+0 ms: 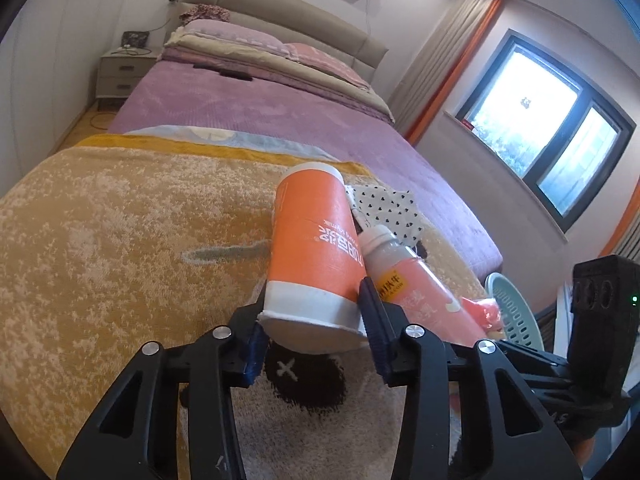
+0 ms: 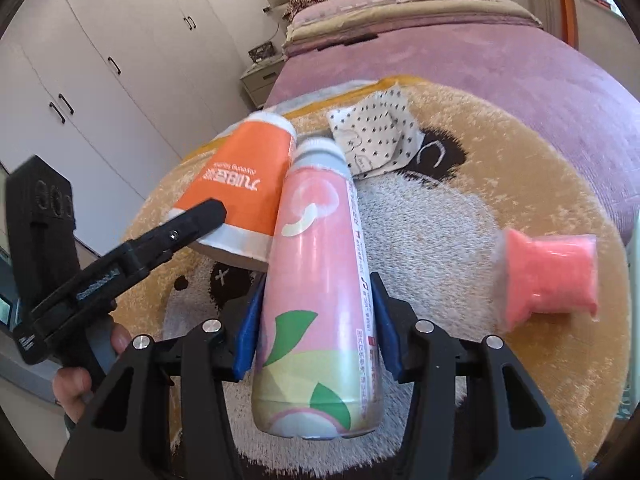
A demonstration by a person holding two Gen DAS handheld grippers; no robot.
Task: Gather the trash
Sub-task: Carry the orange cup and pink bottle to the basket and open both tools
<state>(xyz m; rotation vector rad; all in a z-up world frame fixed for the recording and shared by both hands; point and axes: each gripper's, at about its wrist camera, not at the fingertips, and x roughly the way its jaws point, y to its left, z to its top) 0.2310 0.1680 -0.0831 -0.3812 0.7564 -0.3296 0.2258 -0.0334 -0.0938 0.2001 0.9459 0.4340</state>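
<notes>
My left gripper (image 1: 314, 316) is shut on an orange and white paper cup (image 1: 312, 240), held by its open end above a yellow panda rug on the bed. My right gripper (image 2: 316, 320) is shut on a pink peach-print bottle (image 2: 316, 288), which lies close beside the cup (image 2: 240, 196). The bottle also shows in the left wrist view (image 1: 412, 284). A pink plastic-wrapped packet (image 2: 552, 276) lies on the rug to the right. A crumpled white wrapper with black dots (image 2: 376, 136) lies beyond the bottle.
The yellow rug (image 1: 120, 240) covers the foot of a purple bed (image 1: 260, 108). A pale green perforated basket (image 1: 516, 312) stands off the bed's right side. White wardrobes (image 2: 100, 80) line the left wall. A nightstand (image 1: 124, 76) stands by the headboard.
</notes>
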